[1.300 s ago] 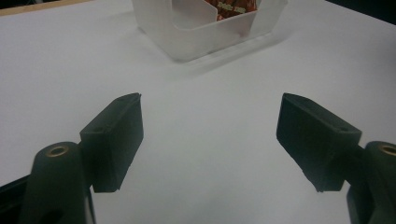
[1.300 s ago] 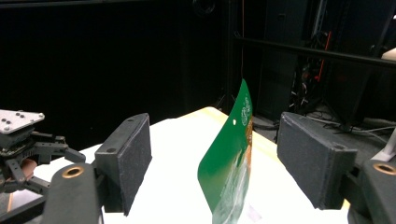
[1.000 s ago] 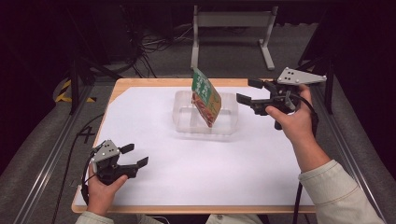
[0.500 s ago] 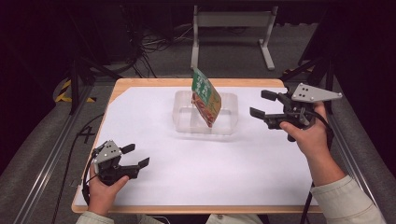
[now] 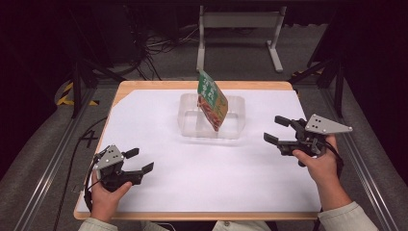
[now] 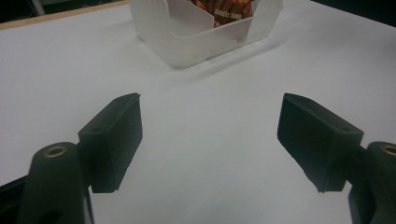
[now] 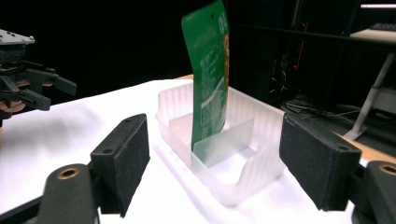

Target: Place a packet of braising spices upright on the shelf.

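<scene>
The left hand-held gripper (image 5: pixel 141 160) rests near the desk's (image 5: pixel 159 192) front-left corner, the right hand-held gripper (image 5: pixel 276 130) hovers at the right edge; both are released and empty. Bare white surface separates them from the clear tray (image 5: pixel 190 120) holding an upright green packet (image 5: pixel 211 98).

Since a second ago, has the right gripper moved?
Yes. In the high view the right gripper has pulled away from the clear tray, toward the person and the table's right edge. Its jaws are open and empty.

Glossy green pouch (image 7: pixel 209 74) stands in a translucent ribbed plastic tray (image 7: pixel 261 163).
</scene>
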`<state>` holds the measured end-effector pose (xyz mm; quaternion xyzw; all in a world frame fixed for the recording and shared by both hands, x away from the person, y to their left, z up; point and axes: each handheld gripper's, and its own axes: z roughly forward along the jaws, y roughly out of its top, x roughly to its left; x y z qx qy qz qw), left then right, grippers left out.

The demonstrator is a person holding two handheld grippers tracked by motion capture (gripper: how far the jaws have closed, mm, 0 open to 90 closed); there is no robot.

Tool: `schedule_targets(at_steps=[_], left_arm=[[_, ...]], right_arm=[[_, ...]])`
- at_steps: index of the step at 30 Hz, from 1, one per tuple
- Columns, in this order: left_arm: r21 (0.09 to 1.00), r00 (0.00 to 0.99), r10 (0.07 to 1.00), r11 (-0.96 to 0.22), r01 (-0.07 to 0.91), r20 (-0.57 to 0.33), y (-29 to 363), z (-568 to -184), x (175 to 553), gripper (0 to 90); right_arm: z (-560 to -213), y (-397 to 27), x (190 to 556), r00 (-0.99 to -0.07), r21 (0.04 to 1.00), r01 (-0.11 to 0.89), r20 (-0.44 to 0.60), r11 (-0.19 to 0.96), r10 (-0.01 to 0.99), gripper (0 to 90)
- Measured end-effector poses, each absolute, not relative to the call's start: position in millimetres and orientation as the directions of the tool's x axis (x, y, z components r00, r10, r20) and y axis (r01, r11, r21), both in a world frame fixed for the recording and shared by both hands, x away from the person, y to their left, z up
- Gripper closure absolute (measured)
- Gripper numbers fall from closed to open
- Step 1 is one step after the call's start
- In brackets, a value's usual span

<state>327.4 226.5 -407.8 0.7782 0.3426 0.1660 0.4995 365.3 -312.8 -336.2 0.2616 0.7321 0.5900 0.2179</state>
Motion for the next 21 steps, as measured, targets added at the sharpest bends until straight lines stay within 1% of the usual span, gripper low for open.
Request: schedule_targets(at_steps=[10, 16, 21], left_arm=[[0.9, 0.726, 0.682, -0.256, 0.353, -0.091, 228, -408, 326, 22.3], [0.907, 0.743, 0.662, -0.248, 0.341, -0.098, 230, -409, 327, 21.9], [0.91, 0.754, 0.645, -0.231, 0.345, -0.123, 232, -411, 327, 21.8]], right_arm=[[-368, -323, 362, -0.759, 0.976, 0.159, 0.024, 0.149, 0.651, 24.5], [-384, -325, 360, -0.748, 0.967, 0.181, 0.017, 0.179, 0.664, 24.5], [-395, -324, 360, -0.745, 0.959, 0.192, 0.003, 0.21, 0.667, 24.5]])
